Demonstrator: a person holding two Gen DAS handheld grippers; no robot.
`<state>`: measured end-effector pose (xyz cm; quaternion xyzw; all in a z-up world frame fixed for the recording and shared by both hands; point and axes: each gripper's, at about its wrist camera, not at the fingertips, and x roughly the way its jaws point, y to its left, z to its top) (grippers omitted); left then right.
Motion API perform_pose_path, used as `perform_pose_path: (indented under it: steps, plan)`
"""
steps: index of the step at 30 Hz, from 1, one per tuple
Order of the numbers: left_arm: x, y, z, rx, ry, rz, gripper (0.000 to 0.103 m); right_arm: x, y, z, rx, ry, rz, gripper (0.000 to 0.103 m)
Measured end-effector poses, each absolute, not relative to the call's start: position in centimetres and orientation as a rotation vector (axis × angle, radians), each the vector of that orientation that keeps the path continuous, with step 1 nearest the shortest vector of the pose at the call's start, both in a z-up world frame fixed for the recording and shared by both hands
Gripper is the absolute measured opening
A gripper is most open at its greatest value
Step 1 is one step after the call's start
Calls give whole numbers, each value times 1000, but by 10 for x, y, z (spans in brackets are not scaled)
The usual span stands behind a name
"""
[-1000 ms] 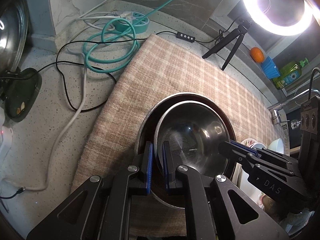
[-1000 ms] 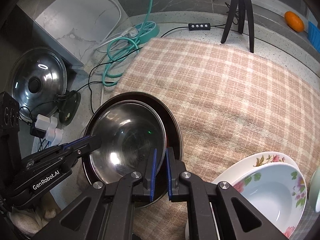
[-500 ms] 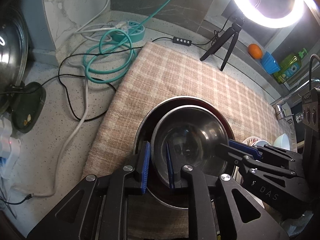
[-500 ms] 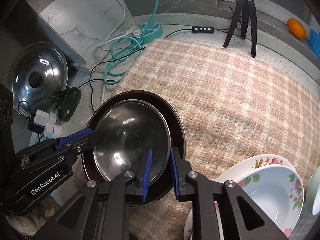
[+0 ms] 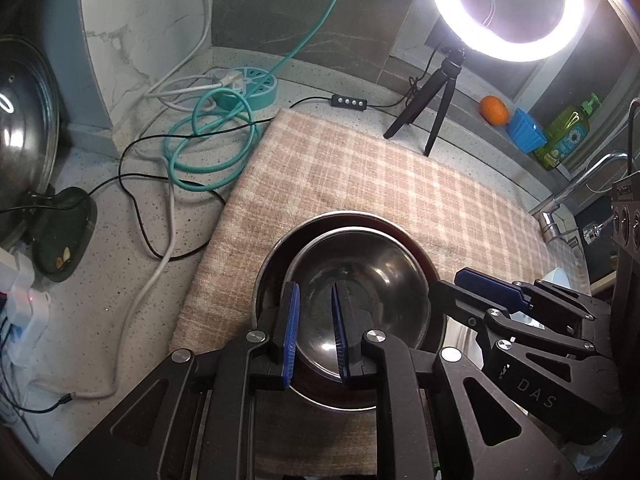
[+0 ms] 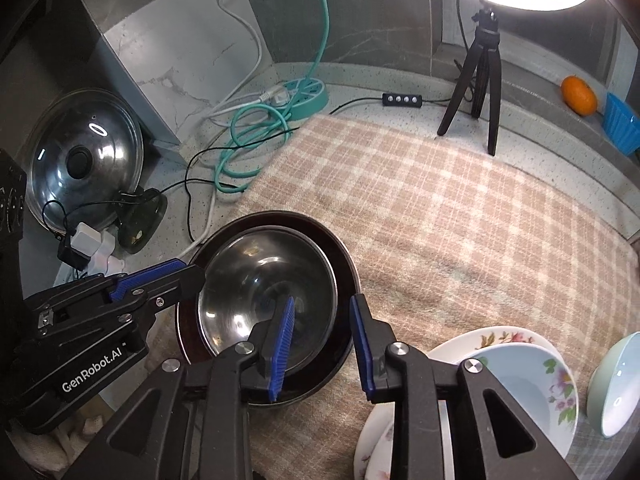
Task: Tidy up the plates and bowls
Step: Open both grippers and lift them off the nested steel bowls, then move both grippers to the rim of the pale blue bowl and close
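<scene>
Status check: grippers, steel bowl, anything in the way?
Left gripper and right gripper open. Steel bowl nested in dark bowl on cloth. Nothing in the way.

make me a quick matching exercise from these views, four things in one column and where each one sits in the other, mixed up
Things:
1. steel bowl
2. floral bowl
3. orange
4. pot lid

Places:
A. on the back ledge beside the blue cup
B. nested inside the dark pan
C. on the floral plate
D. propped upright at the far left of the counter

Pairs: 1-B, 2-C, 3-A, 4-D
</scene>
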<state>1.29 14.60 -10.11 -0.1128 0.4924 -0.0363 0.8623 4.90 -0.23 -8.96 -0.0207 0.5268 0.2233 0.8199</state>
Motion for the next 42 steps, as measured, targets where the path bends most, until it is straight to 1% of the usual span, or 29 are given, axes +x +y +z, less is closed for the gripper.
perform_pose_path:
  steps: [11, 18, 26, 42]
  plan:
    - [12, 132, -85, -236, 1000, -108, 15, 36, -28, -62, -66, 1029, 393, 26]
    - [16, 108, -76, -203, 984, -153, 15, 32, -60, -51, -58, 987, 321, 26]
    - [22, 73, -69, -178, 980, -231, 15, 25, -112, -45, 14, 966, 245, 26]
    - [36, -9, -65, -185, 1002, -410, 15, 5, -244, -42, 255, 938, 80, 26]
